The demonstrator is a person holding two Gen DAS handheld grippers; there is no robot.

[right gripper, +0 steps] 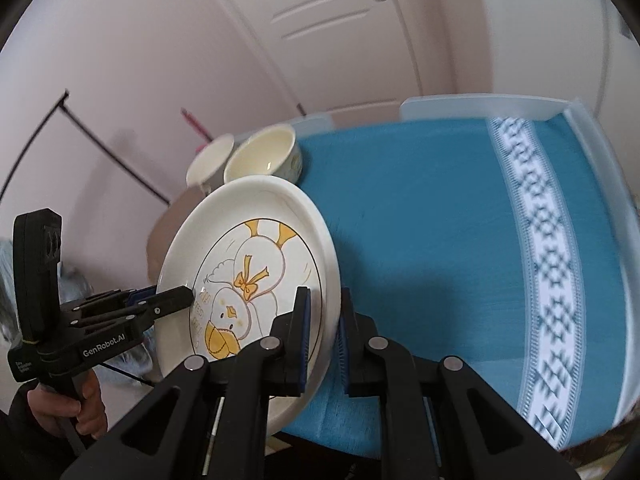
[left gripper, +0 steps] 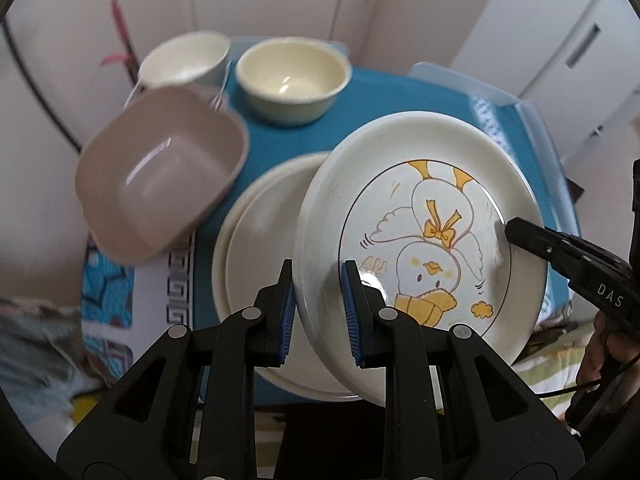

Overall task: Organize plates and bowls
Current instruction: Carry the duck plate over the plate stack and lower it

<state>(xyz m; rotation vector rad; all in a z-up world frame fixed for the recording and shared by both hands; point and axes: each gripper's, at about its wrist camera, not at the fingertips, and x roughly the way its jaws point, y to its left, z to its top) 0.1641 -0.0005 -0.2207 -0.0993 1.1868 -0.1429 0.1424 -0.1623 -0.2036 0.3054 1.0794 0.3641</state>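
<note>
A white plate with a yellow duck drawing (left gripper: 424, 216) is held tilted above the blue cloth. My left gripper (left gripper: 319, 300) is shut on its near left rim. My right gripper (right gripper: 323, 330) is shut on its opposite rim; the plate also shows in the right wrist view (right gripper: 256, 248). Under it lie two stacked plain cream plates (left gripper: 264, 240). A taupe square bowl (left gripper: 160, 176), a white bowl (left gripper: 184, 60) and a cream round bowl (left gripper: 292, 76) stand at the back left.
The table wears a blue cloth (right gripper: 432, 220) with a white patterned band (right gripper: 556, 256) at the right. Clear corner guards (right gripper: 480, 104) edge the table. A white panelled door (right gripper: 320, 20) stands behind. A thin black rack frame (right gripper: 96, 136) is at the left.
</note>
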